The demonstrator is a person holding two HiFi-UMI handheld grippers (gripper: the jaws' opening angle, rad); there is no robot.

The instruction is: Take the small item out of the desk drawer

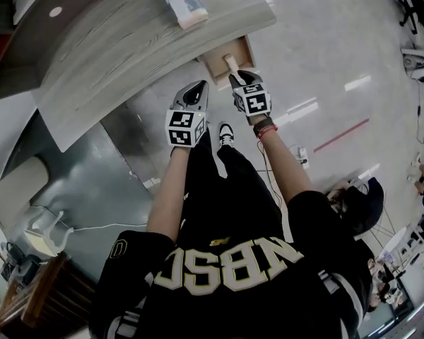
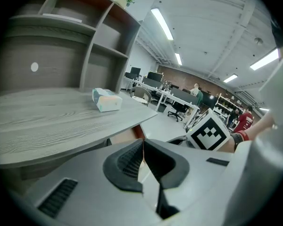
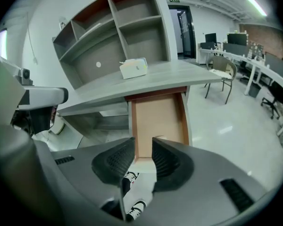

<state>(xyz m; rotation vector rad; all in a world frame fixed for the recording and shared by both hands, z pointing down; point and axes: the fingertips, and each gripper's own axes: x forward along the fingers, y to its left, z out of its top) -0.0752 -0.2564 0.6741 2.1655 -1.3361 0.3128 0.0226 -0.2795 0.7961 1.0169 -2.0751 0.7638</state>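
Observation:
The wooden drawer (image 3: 160, 114) stands pulled out from under the grey desk top (image 3: 146, 79), and it also shows in the head view (image 1: 215, 66). A small pale item (image 1: 231, 63) lies inside it near the front; in the right gripper view it is only a faint pale shape (image 3: 159, 136). My right gripper (image 3: 141, 147) is open just before the drawer's front edge, nothing pressed between its pads. From above, the right gripper (image 1: 242, 78) is at the drawer's front. My left gripper (image 2: 142, 145) is shut and empty, left of the drawer below the desk edge (image 1: 198, 87).
A tissue box (image 1: 186, 7) sits on the desk top, also in the left gripper view (image 2: 106, 100). An open shelf unit (image 3: 118, 27) rises behind the desk. Office chairs (image 3: 221, 72) and desks stand to the right on a glossy floor. The person's shoe (image 1: 226, 133) is below the grippers.

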